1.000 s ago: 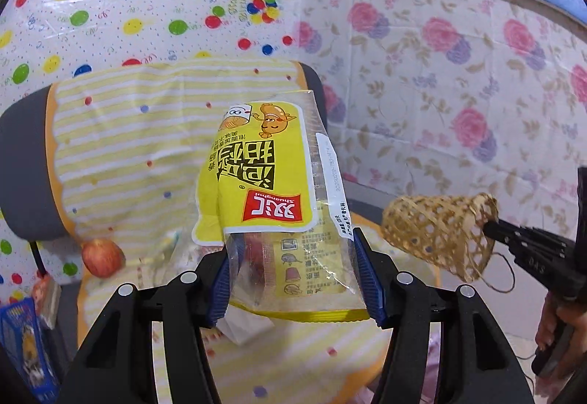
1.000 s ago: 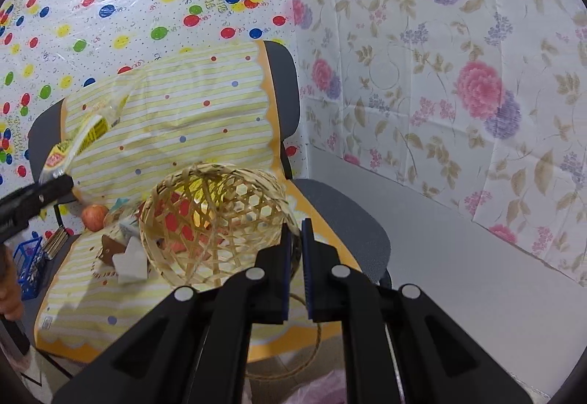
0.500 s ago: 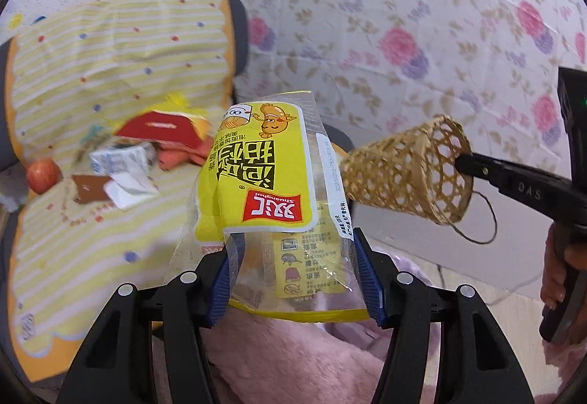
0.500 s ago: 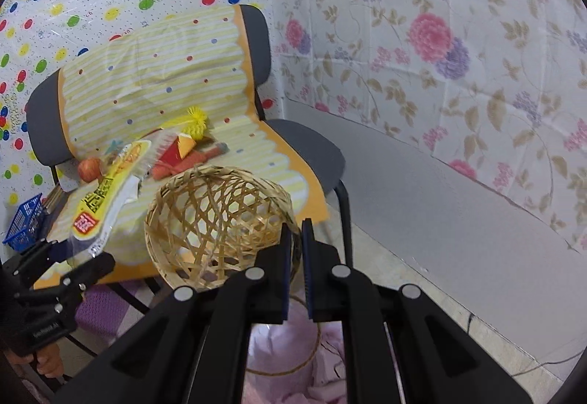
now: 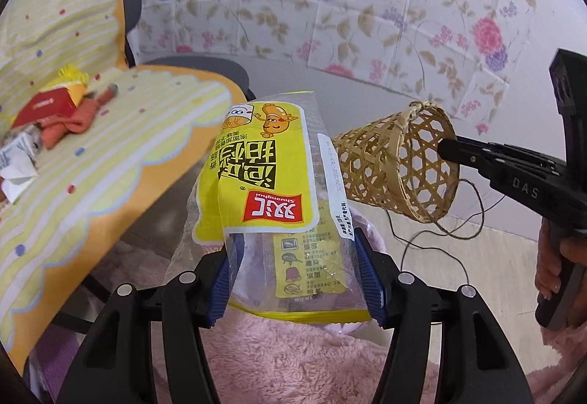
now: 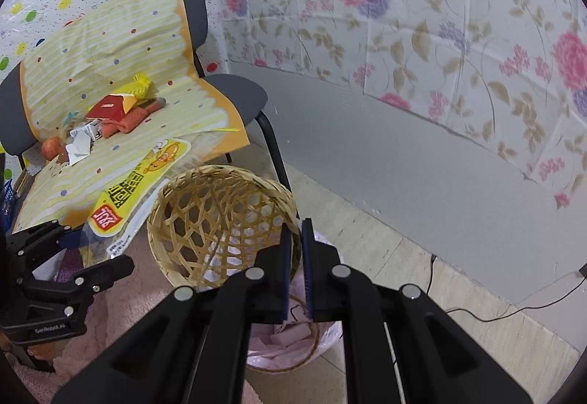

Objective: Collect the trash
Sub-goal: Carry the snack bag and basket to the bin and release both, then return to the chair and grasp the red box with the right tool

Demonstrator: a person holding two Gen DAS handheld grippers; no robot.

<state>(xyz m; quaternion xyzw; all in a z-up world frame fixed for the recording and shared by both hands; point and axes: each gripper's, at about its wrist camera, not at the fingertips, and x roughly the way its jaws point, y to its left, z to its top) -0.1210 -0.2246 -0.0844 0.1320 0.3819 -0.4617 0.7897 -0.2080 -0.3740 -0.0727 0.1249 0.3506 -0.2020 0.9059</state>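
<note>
A yellow and clear snack wrapper (image 5: pixel 271 184) stands upright between the blue pads of my left gripper (image 5: pixel 297 279), which is shut on its lower half. To its right, a woven bamboo basket (image 5: pixel 389 165) hangs tilted in the air, and my right gripper (image 5: pixel 445 147) pinches its rim. In the right wrist view the right gripper (image 6: pixel 296 257) is shut on the near rim of the basket (image 6: pixel 220 220). The basket's open mouth faces the camera and looks empty. The wrapper (image 6: pixel 135 195) and the left gripper (image 6: pixel 84 246) sit just left of the basket.
A grey chair (image 6: pixel 238 96) draped in a yellow striped cloth holds a red box (image 6: pixel 108 109), an orange cloth (image 6: pixel 128 121), crumpled paper (image 6: pixel 79 143) and an apple (image 6: pixel 51 147). A bin with a pink liner (image 6: pixel 290 349) stands on the floor under the basket. Pink fluffy fabric (image 5: pixel 293 360) is below.
Both grippers have swung away from the chair and lowered, with wrapper and basket still held. The chair has slid to the left of both views, and the pink-lined bin has come into sight.
</note>
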